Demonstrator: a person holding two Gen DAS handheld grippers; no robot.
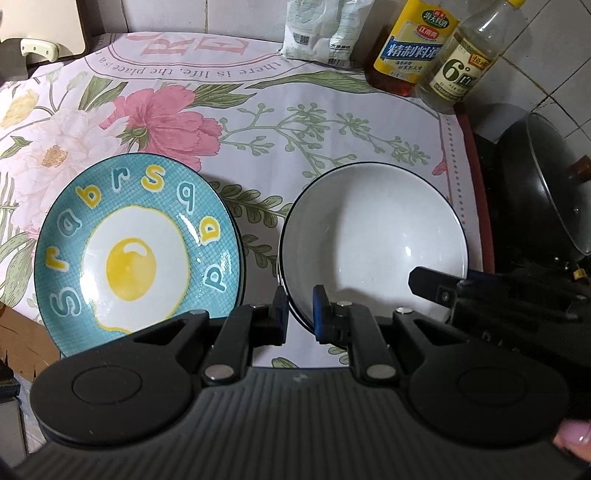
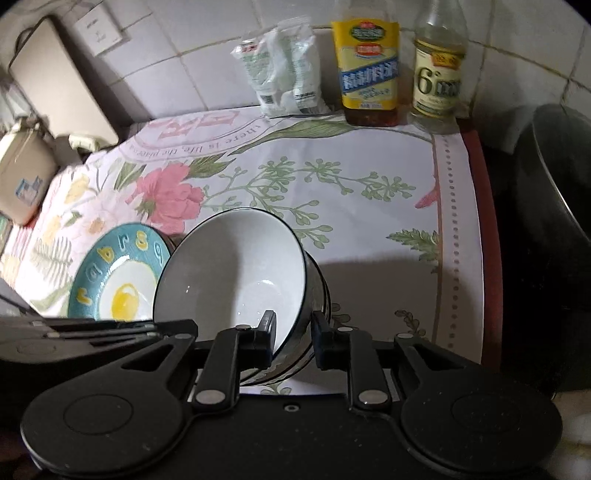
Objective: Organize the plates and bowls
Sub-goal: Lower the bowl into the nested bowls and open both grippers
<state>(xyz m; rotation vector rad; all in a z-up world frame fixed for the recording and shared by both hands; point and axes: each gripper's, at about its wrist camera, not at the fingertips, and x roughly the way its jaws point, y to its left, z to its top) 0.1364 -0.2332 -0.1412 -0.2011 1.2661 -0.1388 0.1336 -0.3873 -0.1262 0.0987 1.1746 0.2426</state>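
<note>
A teal plate with a fried-egg picture lies on the floral tablecloth at the left, seemingly on top of another plate. To its right stands a stack of white bowls with dark rims. My left gripper straddles the bowl stack's near-left rim, jaws a little apart around it. In the right wrist view the top white bowl is tilted, and my right gripper straddles its near rim, one finger inside and one outside. The teal plate lies to its left.
A white packet, a yellow-labelled bottle and a clear vinegar bottle stand at the back by the tiled wall. A black wok sits off the table's right edge. A cutting board leans at the back left.
</note>
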